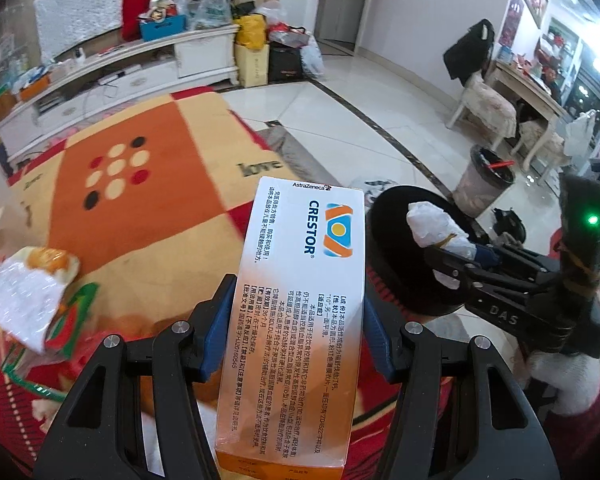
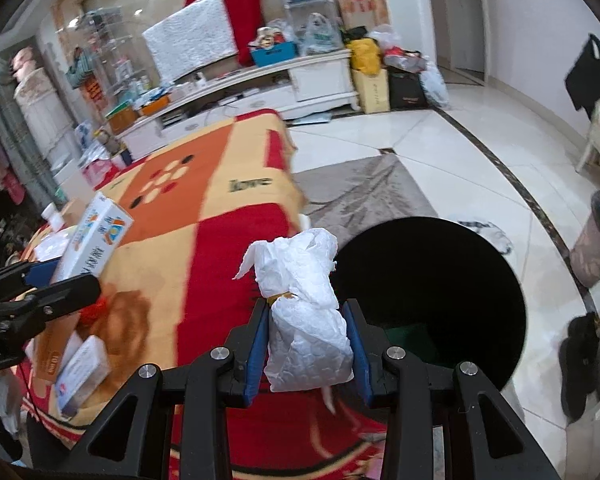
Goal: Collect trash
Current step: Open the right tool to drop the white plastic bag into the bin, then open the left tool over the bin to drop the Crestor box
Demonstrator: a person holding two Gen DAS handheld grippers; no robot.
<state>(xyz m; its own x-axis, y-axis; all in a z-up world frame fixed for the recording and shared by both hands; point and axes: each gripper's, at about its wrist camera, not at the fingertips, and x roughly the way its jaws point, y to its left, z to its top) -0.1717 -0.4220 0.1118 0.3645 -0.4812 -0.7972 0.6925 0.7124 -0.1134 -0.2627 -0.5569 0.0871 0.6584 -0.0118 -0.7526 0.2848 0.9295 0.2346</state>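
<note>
1. left wrist view: the left claw is clamped about half open on a long white and orange medicine box, its blue pads pressing the box's two long sides. the box runs forward between the fingers, printed face up, its far end out past the pads.
2. under the box lies an orange, red and cream blanket with the word "love" on it. at the left edge of that blanket sit a crumpled white wrapper and a green and red packet, touching each other.
3. to the right, the right claw shows from the side, holding a wad of white tissue over the round mouth of a black bin.
4. further off on the tiled floor stands a second bin with a dark liner, near a chair.
5. right wrist view: the right claw is nearly closed, pinching the crumpled tissue between its blue pads; the tissue sticks up and forward beyond the fingertips.
6. the black bin gapes just right of and beyond the tissue, beside the blanket's edge.
7. at the left, the left claw holds the medicine box tilted above the blanket. two more small boxes lie on the blanket below it.
</note>
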